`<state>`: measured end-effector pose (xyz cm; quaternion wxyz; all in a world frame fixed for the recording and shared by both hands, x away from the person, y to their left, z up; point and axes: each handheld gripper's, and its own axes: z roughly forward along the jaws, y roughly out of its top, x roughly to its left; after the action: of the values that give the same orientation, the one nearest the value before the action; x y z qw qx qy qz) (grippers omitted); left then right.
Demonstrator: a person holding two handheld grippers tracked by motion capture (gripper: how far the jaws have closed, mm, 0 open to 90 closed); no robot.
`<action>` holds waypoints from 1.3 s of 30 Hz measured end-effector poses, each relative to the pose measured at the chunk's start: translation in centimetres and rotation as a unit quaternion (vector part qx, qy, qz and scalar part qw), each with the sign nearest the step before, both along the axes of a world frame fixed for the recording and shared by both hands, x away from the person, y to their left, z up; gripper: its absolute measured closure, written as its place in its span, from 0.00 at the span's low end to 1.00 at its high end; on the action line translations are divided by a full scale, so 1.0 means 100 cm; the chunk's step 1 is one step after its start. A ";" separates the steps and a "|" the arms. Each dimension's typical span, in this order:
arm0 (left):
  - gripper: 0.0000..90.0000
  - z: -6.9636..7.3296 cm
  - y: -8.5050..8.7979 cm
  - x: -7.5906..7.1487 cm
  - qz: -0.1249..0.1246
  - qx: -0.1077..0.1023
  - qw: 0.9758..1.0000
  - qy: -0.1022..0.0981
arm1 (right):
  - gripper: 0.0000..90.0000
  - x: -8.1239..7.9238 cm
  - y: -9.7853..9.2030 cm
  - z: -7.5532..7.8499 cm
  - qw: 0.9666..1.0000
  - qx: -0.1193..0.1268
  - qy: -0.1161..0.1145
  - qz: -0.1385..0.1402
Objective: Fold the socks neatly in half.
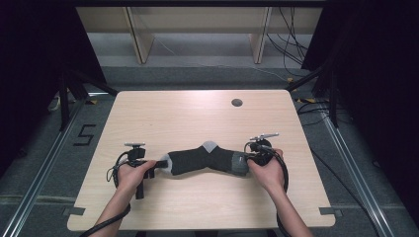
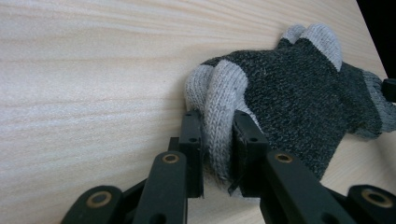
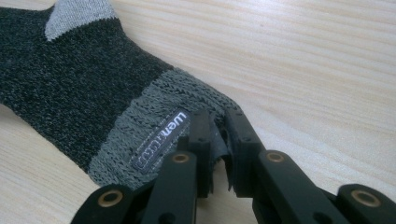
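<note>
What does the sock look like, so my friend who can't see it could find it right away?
Look at the pale wooden table, near the edge closest to the person. Between the left gripper and the right gripper lies the sock, stretched sideways. It is dark speckled grey with a light grey toe, light heel patch and a ribbed cuff with a small label.

Sock (image 1: 205,159): dark charcoal knit with light grey toe (image 2: 219,93), light grey heel patch (image 3: 74,16) and grey ribbed cuff (image 3: 159,116) bearing a small sewn label. Appears to be a pair stacked together. Lies flat on the wooden table (image 1: 197,113), near its front edge, stretched left to right, bent slightly at the heel.
</note>
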<state>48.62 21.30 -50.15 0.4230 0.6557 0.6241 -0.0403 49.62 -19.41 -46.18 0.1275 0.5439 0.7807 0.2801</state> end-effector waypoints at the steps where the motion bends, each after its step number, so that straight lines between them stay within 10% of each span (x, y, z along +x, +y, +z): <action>1: 0.85 0.001 0.001 -0.001 0.000 -0.001 1.000 -0.001 | 0.91 0.000 0.000 -0.001 1.000 0.000 -0.002 -0.003; 13: 0.86 0.038 0.003 -0.007 -0.008 -0.008 0.998 -0.057 | 0.90 0.002 0.004 -0.002 1.000 0.007 -0.004 0.008; 19: 0.86 0.060 -0.005 -0.009 -0.019 0.028 0.996 -0.081 | 0.90 0.003 0.006 -0.001 1.000 0.004 -0.005 0.009; 31: 0.86 0.071 -0.011 -0.012 -0.016 0.048 0.994 -0.098 | 0.93 -0.001 0.019 0.026 0.998 0.031 -0.041 0.021; 39: 0.86 0.071 -0.010 -0.013 -0.017 0.047 0.994 -0.099 | 1.00 0.004 0.060 0.024 0.997 0.042 -0.008 0.067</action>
<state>47.33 20.29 -43.08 0.4507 0.6863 0.5690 0.0466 50.00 -13.41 -43.82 0.0922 0.4930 0.8018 0.3249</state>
